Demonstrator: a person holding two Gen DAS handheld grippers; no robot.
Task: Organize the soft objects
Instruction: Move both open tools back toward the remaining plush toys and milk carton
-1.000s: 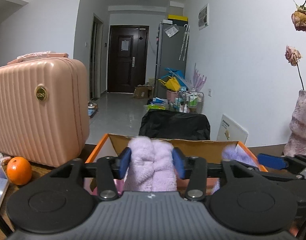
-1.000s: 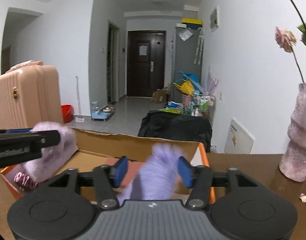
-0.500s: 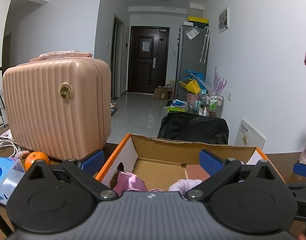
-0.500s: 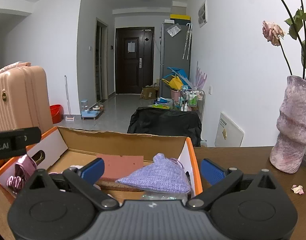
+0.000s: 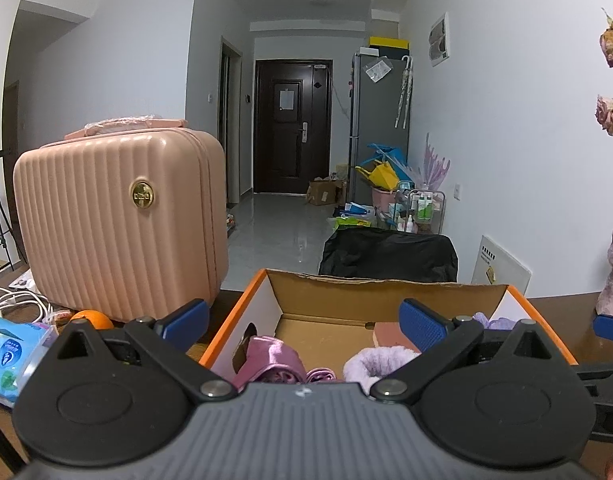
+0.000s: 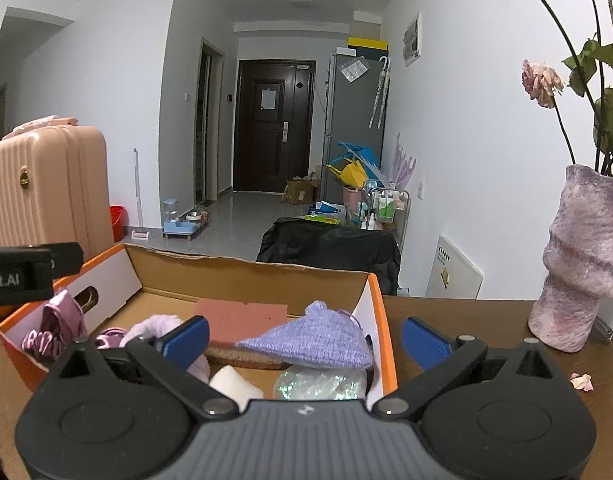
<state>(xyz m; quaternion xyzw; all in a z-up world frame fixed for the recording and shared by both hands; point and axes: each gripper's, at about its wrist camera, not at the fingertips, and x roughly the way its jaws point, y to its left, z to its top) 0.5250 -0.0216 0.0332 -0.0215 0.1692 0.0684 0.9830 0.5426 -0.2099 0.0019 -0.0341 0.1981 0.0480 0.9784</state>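
Both grippers have released their loads since the earlier frames. One second ago the left gripper (image 5: pixel 302 320) clamped a fluffy lilac item (image 5: pixel 376 362) and the right gripper (image 6: pixel 304 340) clamped a purple knitted hat (image 6: pixel 310 342). Both items now lie inside the cardboard box (image 6: pixel 242 276), and both sets of jaws have just been opening to full spread, with nothing pressed between the blue pads (image 5: pixel 186 318).

Reference landmark: the cardboard box, orange outside, brown inside, top open.

Contents of the box:
- Fluffy lilac item: on the box floor, near the front, left of centre in the right wrist view.
- Purple knitted hat: against the right wall of the box, lying over a shiny translucent bag (image 6: pixel 320 384).
- Pink satin cloth (image 5: pixel 272 358): against the left wall of the box, beside its oval handle hole.
- Terracotta foam block (image 6: pixel 242 320): flat on the box floor, toward the back wall.
- White soft piece (image 6: pixel 234 386): at the front edge of the box; its kind cannot be told.

Around the box:
- Pink ribbed suitcase (image 5: pixel 118 220): upright, left of the box.
- Orange (image 5: pixel 92 318): left of the box, at the foot of the suitcase.
- Mauve vase (image 6: pixel 582 264) with dried roses: right of the box, well apart from it, on the brown table (image 6: pixel 466 320).
- Left gripper body: over the left front corner of the box.
- Right gripper: one finger inside the box, one outside its right wall.
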